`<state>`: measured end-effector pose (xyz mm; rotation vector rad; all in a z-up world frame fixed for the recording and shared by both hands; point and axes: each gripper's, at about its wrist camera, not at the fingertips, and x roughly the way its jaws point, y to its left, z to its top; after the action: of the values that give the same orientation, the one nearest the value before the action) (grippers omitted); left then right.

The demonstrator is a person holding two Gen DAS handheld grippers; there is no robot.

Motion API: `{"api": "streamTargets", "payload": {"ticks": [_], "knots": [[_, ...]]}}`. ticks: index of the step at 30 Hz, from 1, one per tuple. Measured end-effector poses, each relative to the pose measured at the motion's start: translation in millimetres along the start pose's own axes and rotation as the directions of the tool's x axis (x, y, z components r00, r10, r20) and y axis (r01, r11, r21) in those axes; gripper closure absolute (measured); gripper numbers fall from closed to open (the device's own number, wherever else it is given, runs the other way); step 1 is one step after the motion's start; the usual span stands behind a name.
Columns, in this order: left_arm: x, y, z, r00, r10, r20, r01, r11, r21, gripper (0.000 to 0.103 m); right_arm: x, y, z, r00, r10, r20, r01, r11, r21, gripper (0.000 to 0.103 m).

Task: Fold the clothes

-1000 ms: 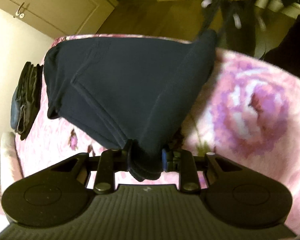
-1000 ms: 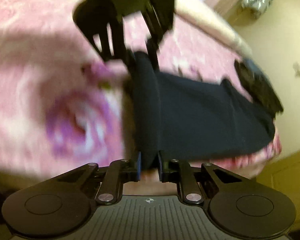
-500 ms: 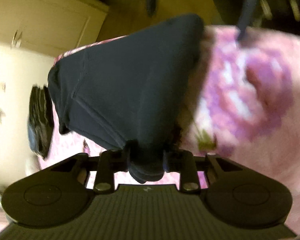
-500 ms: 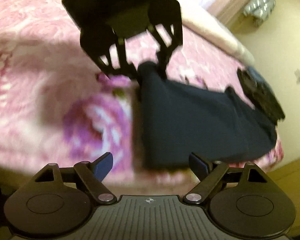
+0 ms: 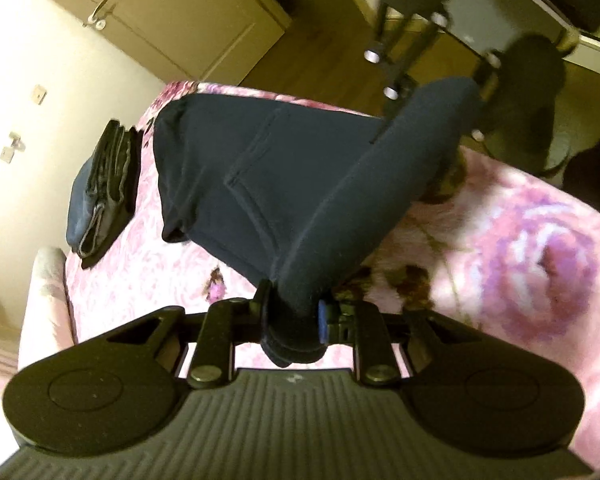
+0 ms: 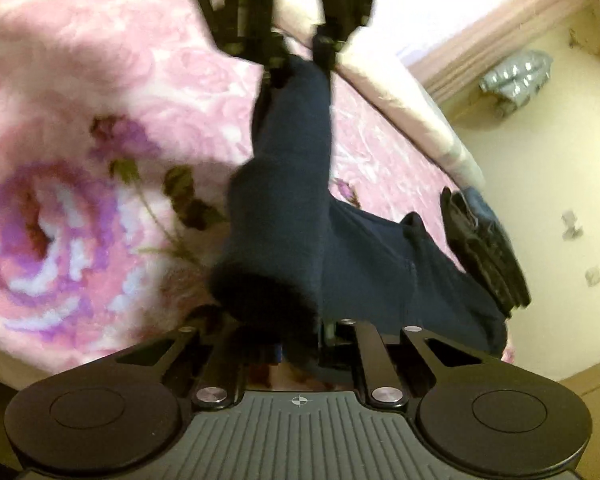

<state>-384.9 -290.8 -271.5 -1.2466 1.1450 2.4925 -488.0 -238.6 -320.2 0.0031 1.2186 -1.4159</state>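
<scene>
The navy garment [image 5: 300, 184] is pinched at two points along one edge, and that edge is lifted into a thick roll between the two grippers, while the rest of the cloth trails down onto the pink floral blanket [image 5: 520, 248] of the bed. Nearest in the left wrist view, the left gripper [image 5: 294, 320] is clenched on a bunched corner of the fabric, which fills the gap between its fingers. In the right wrist view the right gripper [image 6: 300, 344] likewise grips the other end of the same edge, the cloth wadded thickly between its fingers. Holding both ends keeps the edge taut, so it can likely be carried over as one straight fold line rather than sagging in the middle.

From each gripper the roll runs straight ahead to the opposite gripper, which faces it from the far end. The body of the garment, with a seamed panel showing, lies flat to one side of that line. Beyond it, near the bed's far edge, sits a stack of folded dark clothes [image 5: 100, 188], apart from the garment in hand.
</scene>
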Motion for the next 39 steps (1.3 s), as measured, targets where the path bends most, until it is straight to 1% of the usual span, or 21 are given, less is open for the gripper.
{"api": "streamTargets", "payload": {"ticks": [4, 7, 11, 13, 15, 17, 20, 22, 25, 27, 30, 31, 33, 34, 35, 38, 39], "knots": [[-31.3, -9.4, 4.1, 1.000, -0.021, -0.004, 0.021, 1.000, 0.004, 0.085, -29.2, -12.8, 6.1, 0.999, 0.042, 0.014, -0.043, 0.999, 0.032, 0.090], [-55.8, -8.3, 10.2, 0.999, -0.045, -0.013, 0.045, 0.998, -0.034, 0.085, -57.9, -19.8, 15.3, 0.994, 0.107, 0.022, -0.108, 0.993, 0.049, 0.090], [-82.4, 9.1, 25.3, 0.997, -0.078, -0.018, 0.076, 0.995, -0.066, 0.085, -93.1, -43.0, 27.4, 0.981, 0.190, 0.041, -0.194, 0.972, 0.134, 0.090], [-87.0, 32.9, 38.2, 0.996, -0.085, -0.021, 0.082, 0.992, -0.092, 0.085, -102.3, -66.1, 32.7, 0.974, 0.219, 0.063, -0.227, 0.953, 0.201, 0.091], [-83.7, 66.6, 56.1, 0.996, -0.088, -0.025, 0.085, 0.991, -0.101, 0.085, -106.5, -97.1, 35.9, 0.969, 0.231, 0.085, -0.245, 0.932, 0.266, 0.091], [-72.1, 104.4, 77.2, 0.994, -0.100, -0.034, 0.096, 0.990, -0.106, 0.085, -102.7, -135.9, 37.6, 0.963, 0.248, 0.106, -0.270, 0.901, 0.341, 0.091], [-34.3, 161.9, 111.0, 0.989, -0.134, -0.059, 0.127, 0.986, -0.110, 0.084, -83.1, -196.6, 30.8, 0.950, 0.278, 0.142, -0.312, 0.843, 0.437, 0.091], [-1.3, 198.4, 133.6, 0.984, -0.163, -0.078, 0.153, 0.981, -0.120, 0.084, -59.1, -241.4, 16.8, 0.936, 0.302, 0.179, -0.351, 0.782, 0.516, 0.091], [53.5, 241.0, 163.3, 0.972, -0.214, -0.098, 0.199, 0.970, -0.142, 0.085, -20.0, -300.1, -14.4, 0.912, 0.342, 0.228, -0.406, 0.669, 0.623, 0.091], [95.1, 262.4, 181.7, 0.961, -0.253, -0.112, 0.237, 0.961, -0.140, 0.084, 11.6, -336.4, -41.0, 0.888, 0.382, 0.255, -0.443, 0.568, 0.693, 0.091], [157.8, 293.1, 202.6, 0.933, -0.333, -0.136, 0.311, 0.937, -0.162, 0.085, 55.0, -379.3, -86.0, 0.858, 0.425, 0.290, -0.465, 0.400, 0.790, 0.091], [177.5, 302.0, 206.9, 0.922, -0.359, -0.144, 0.334, 0.927, -0.172, 0.085, 70.1, -392.9, -100.6, 0.847, 0.438, 0.300, -0.465, 0.341, 0.817, 0.091], [218.9, 317.2, 212.7, 0.895, -0.414, -0.166, 0.381, 0.904, -0.195, 0.084, 99.1, -415.2, -123.7, 0.823, 0.467, 0.324, -0.468, 0.234, 0.852, 0.091], [236.1, 322.9, 214.3, 0.886, -0.430, -0.175, 0.395, 0.896, -0.203, 0.084, 113.8, -424.5, -133.6, 0.808, 0.484, 0.335, -0.468, 0.182, 0.865, 0.091], [253.2, 328.5, 215.9, 0.875, -0.448, -0.181, 0.409, 0.886, -0.219, 0.084, 128.9, -431.9, -144.9, 0.799, 0.493, 0.344, -0.460, 0.132, 0.878, 0.090], [303.6, 342.5, 213.7, 0.849, -0.488, -0.203, 0.423, 0.858, -0.292, 0.077, 153.1, -434.7, -175.1, 0.786, 0.513, 0.346, -0.429, 0.048, 0.902, 0.090], [316.5, 345.2, 211.0, 0.846, -0.492, -0.206, 0.416, 0.850, -0.322, 0.075, 163.0, -434.9, -182.0, 0.779, 0.521, 0.349, -0.422, 0.025, 0.906, 0.090]]}}
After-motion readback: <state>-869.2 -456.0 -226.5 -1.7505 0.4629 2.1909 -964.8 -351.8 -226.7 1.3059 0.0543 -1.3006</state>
